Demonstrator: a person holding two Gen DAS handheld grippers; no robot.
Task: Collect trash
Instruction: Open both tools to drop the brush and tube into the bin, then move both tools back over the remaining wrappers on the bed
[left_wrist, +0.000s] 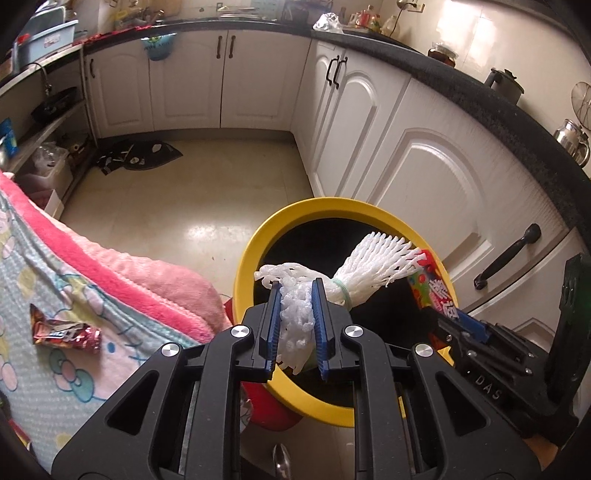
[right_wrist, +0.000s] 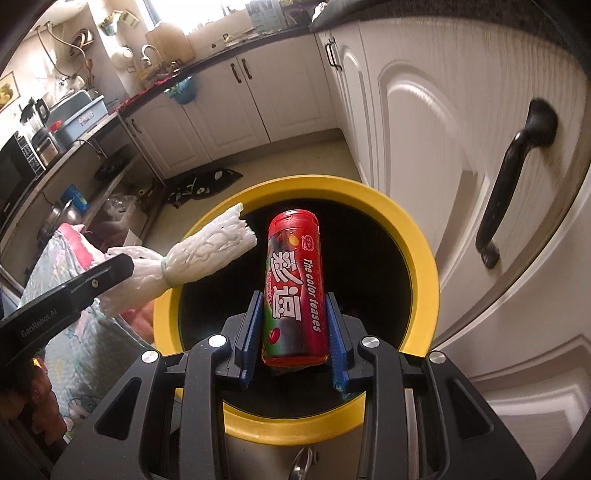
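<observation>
My left gripper (left_wrist: 297, 291) is shut on a white foam fruit net (left_wrist: 365, 269) tied with a green band, holding it over the mouth of the yellow-rimmed bin (left_wrist: 255, 236). The net (right_wrist: 207, 254) and left gripper also show in the right wrist view. My right gripper (right_wrist: 295, 306) is shut on a red candy tube (right_wrist: 293, 284) labelled "The color teases", held over the same bin (right_wrist: 417, 236). The tube (left_wrist: 430, 291) shows at the bin's right in the left wrist view. A red candy wrapper (left_wrist: 64, 332) lies on the blanket at left.
A pink and blue blanket (left_wrist: 74, 280) covers a surface left of the bin. White cabinet doors (left_wrist: 424, 173) with black handles stand right behind the bin. A dark mat (left_wrist: 140, 155) lies on the tiled floor. Shelves with clutter line the far left.
</observation>
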